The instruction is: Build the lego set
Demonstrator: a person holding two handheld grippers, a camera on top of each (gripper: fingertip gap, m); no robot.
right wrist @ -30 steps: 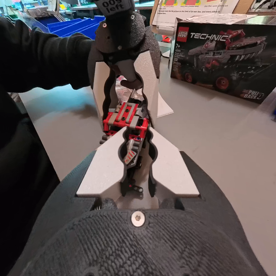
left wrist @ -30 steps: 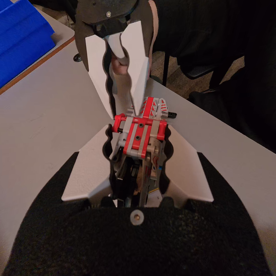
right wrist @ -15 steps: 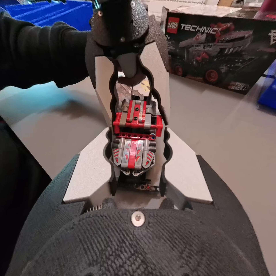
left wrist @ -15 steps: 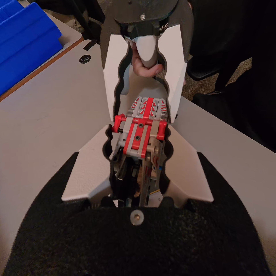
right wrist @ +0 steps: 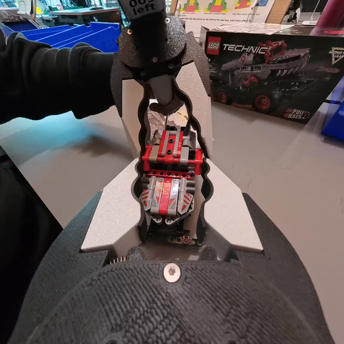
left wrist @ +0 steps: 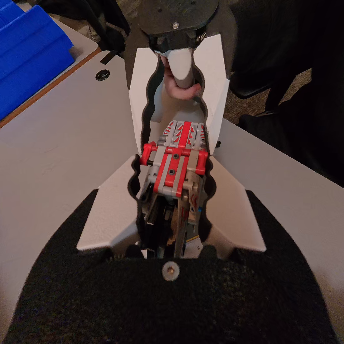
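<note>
Two grippers, one lego model, one set box, one table.

The lego model [left wrist: 176, 167] is a single red-and-grey build of ribbed beams, pinned plates and striped curved panels, held above the pale grey table [left wrist: 65, 149] between the two tools, which face each other nose to nose.

Left gripper [left wrist: 172, 162]: white wedge-shaped fingers [left wrist: 111, 214] with black wavy-edged inner pads, set in a rough black body. Its jaws are clenched on the rear half of the model; the pads press the red cross-frame on both sides.

Right gripper [right wrist: 170, 167]: same build, with a grey-white finish and a black ridged printed shell. Its jaws stand around the striped nose end of the model, but a thin gap shows on each side, so whether they pinch or merely bracket it I cannot tell.

In the right wrist view the left gripper [right wrist: 172, 149] points back at the camera, carried by an arm in a black sleeve [right wrist: 55, 78] that reaches in level from the left. In the left wrist view the right gripper [left wrist: 176, 134] comes down from above, with a hand [left wrist: 178, 91] curled around its grey trigger.

One dark set box [right wrist: 270, 74] with a truck picture stands on the table at the far right. Blue bins [right wrist: 74, 35] are stacked behind; a blue bin [left wrist: 28, 61] lies at the table edge.
</note>
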